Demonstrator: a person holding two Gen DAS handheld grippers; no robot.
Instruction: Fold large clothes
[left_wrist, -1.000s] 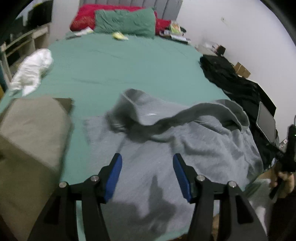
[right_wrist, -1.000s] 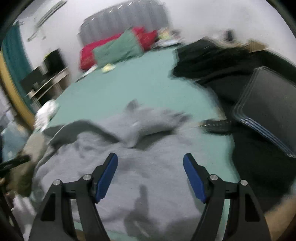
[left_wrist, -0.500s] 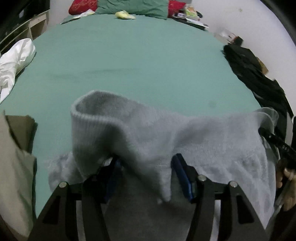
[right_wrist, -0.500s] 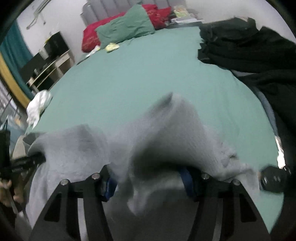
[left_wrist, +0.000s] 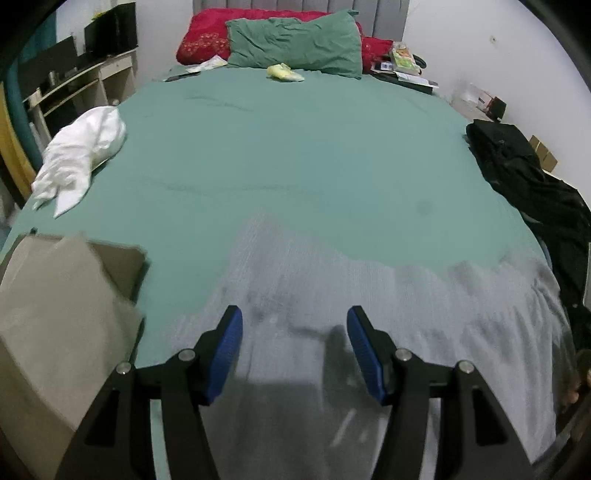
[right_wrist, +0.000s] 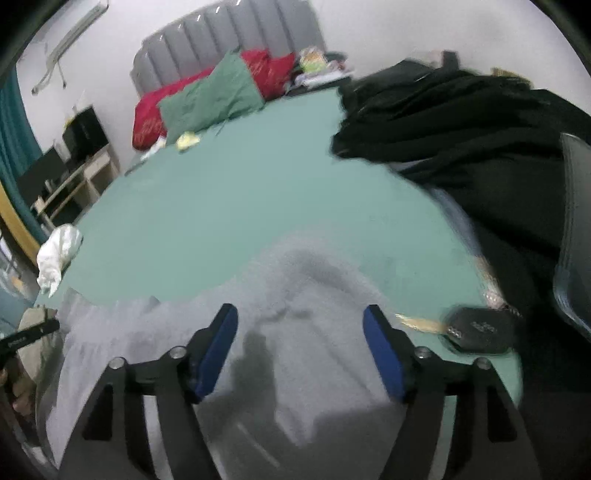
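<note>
Landmark: grey sweatshirt (left_wrist: 369, 332), spread at the near end of the green bed sheet (left_wrist: 295, 166).

Left of it, a folded khaki garment (left_wrist: 55, 314); beyond that, a crumpled white garment (left_wrist: 81, 155) at the sheet's left edge.

Left gripper (left_wrist: 294, 332) hangs over the sweatshirt, blue pads apart, nothing between them.

Right gripper (right_wrist: 300, 336), also over the sweatshirt (right_wrist: 258, 332), has just been opening; jaws wide, pads clear of the cloth.

Right of the sweatshirt: a black key fob (right_wrist: 476, 330) just beside it, then a heap of black clothing (right_wrist: 461, 129).
</note>
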